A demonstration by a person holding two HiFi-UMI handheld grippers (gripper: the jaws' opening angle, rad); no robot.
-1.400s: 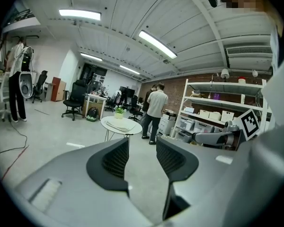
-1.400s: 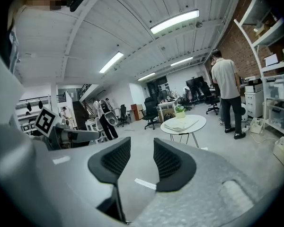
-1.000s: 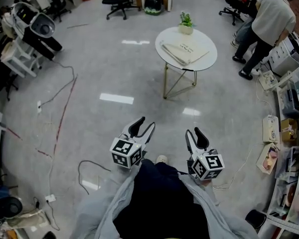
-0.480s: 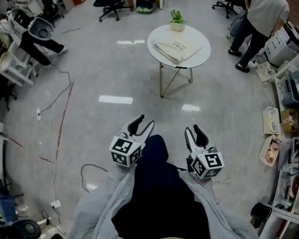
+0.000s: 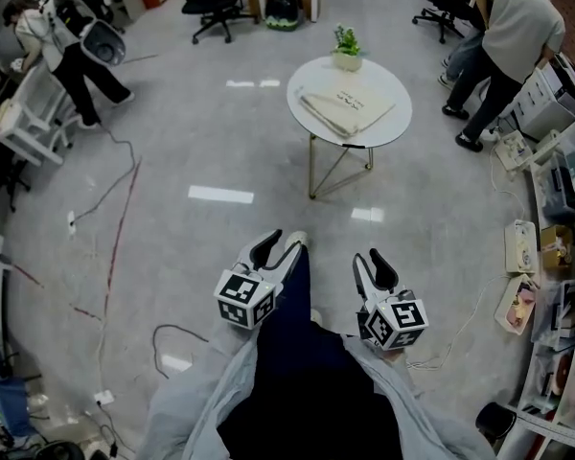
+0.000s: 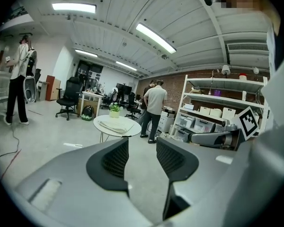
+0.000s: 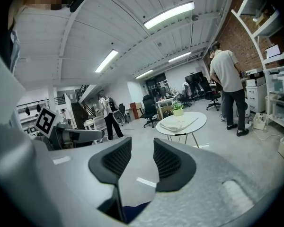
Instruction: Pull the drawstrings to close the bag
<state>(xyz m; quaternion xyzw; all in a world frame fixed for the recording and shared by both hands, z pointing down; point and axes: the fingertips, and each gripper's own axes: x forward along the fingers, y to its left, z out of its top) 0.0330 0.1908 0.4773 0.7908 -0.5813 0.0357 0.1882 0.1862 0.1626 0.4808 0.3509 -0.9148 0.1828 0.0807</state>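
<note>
Approach stage, likely: the bag (image 5: 347, 103) sits upper centre, well apart. The left gripper (image 5: 278, 241) and right gripper (image 5: 369, 259), jaws spread and empty, must next reach its drawstrings.

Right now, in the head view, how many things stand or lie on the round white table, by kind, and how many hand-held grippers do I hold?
Folded cream bag on the round table: 1
Potted plant on the same table: 1
Hand-held gripper: 2 (left hand-held gripper, right hand-held gripper, both open and empty)
Total: 4
</note>
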